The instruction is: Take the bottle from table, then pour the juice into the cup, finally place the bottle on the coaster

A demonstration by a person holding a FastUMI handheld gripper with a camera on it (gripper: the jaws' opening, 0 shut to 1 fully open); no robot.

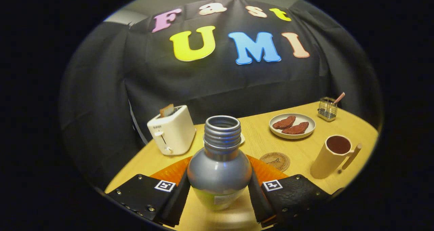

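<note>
Bottle [219, 163] sits between the fingers of the gripper [218, 195], both inner faces pressed to its rounded body, so the jaws are clenched on it. Bottle is upright, cap off, threaded metal-looking neck open at the top; body is smooth, glossy grey, bulb shaped. Its lower part looks yellowish-green with a small pale label, too blurred to make out. Base of the bottle is cut off low between the fingers, so whether it stands on the table [301, 149] or is lifted can't be told.

Behind the bottle an orange curved surface [169, 172] pokes out on both sides, mostly hidden; what it is can't be told. A small pale round thing just behind the bottle neck is nearly all hidden.

Right of the bottle, close by: round brownish coaster [275, 161], flat, with a printed design, bare. Further right of the bottle: tall cream cup [330, 156] with a wooden-looking handle, dark inside. Beyond the bottle to the right: pale plate [292, 133] with two reddish-brown flat pieces [290, 125]. Further beyond that, a small wire holder [327, 109] with a stick-like item poking out. Left of the bottle: white toaster [172, 131], smooth, boxy, a slice of toast sticking up. Table is light wood grain.
</note>
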